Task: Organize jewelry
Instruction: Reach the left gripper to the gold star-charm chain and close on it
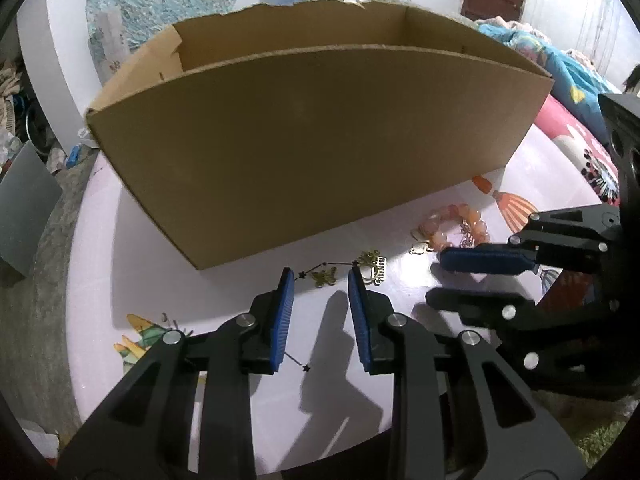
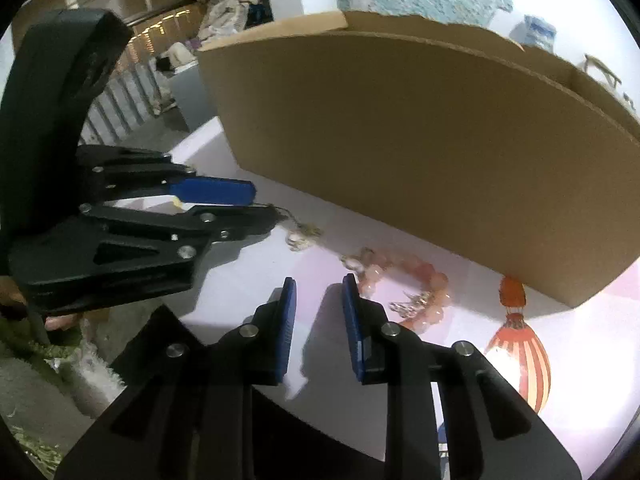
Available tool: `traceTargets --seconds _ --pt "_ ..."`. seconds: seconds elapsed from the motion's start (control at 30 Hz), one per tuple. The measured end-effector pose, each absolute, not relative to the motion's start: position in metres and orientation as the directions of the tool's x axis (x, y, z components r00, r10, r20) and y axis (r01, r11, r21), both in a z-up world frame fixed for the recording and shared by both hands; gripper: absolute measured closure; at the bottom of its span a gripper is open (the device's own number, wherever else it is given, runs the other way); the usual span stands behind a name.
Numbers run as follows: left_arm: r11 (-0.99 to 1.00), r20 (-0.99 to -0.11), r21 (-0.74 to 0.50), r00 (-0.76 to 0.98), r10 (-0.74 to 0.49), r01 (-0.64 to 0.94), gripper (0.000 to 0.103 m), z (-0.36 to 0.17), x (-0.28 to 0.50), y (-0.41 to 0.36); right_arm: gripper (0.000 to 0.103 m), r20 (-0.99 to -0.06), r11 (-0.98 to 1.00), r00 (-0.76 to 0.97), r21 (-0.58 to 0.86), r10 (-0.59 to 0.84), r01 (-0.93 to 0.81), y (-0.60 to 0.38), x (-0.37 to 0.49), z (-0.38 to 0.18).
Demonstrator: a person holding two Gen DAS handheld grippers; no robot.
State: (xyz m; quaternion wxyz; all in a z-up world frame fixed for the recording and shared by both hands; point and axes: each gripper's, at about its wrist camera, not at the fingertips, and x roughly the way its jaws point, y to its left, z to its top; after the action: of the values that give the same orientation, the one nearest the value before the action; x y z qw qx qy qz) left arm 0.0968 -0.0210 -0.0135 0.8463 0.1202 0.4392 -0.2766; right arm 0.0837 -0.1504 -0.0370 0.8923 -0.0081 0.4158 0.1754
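Note:
A big open cardboard box [image 1: 312, 140] stands on the pale table [image 1: 200, 300]; it also fills the right wrist view [image 2: 400, 152]. In front of it lie a thin chain with gold charms [image 1: 326, 276] and a pink bead bracelet [image 1: 456, 226], the bracelet also in the right wrist view [image 2: 412, 280]. My left gripper [image 1: 320, 284] is open, low over the table, its fingertips either side of the gold charms. My right gripper [image 2: 316, 292] is open and empty, just left of the bracelet. In the left wrist view the right gripper [image 1: 436, 276] comes in from the right.
Balloon pictures are printed on the table [image 2: 520, 344]. Small gold pieces [image 2: 304, 236] lie by the left gripper's tips [image 2: 256, 208]. Patterned bedding [image 1: 560, 80] lies beyond the box at right. Clutter and floor [image 1: 24, 184] lie off the table's left edge.

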Motion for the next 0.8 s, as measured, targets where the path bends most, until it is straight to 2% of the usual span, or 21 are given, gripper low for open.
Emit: traceTargets --seconds 0.37,0.6,0.8 --pt "0.819 -0.824 -0.004 0.462 -0.328 0.574 0.080 -0.018 0.103 -0.031 0.079 -0.735 0.940 0.601 0.157 0.316 -0.302 -0.162 0.088 -0.035" --pt "0.809 -0.824 0.000 0.458 -0.333 0.588 0.091 -0.018 0.101 -0.038 0.079 -0.729 0.940 0.604 0.173 0.323 -0.295 -0.167 0.085 -0.036" --pt "0.814 -0.820 0.000 0.466 -0.333 0.581 0.091 -0.017 0.098 -0.040 0.079 -0.727 0.941 0.607 0.175 0.323 -0.290 -0.168 0.085 -0.035"
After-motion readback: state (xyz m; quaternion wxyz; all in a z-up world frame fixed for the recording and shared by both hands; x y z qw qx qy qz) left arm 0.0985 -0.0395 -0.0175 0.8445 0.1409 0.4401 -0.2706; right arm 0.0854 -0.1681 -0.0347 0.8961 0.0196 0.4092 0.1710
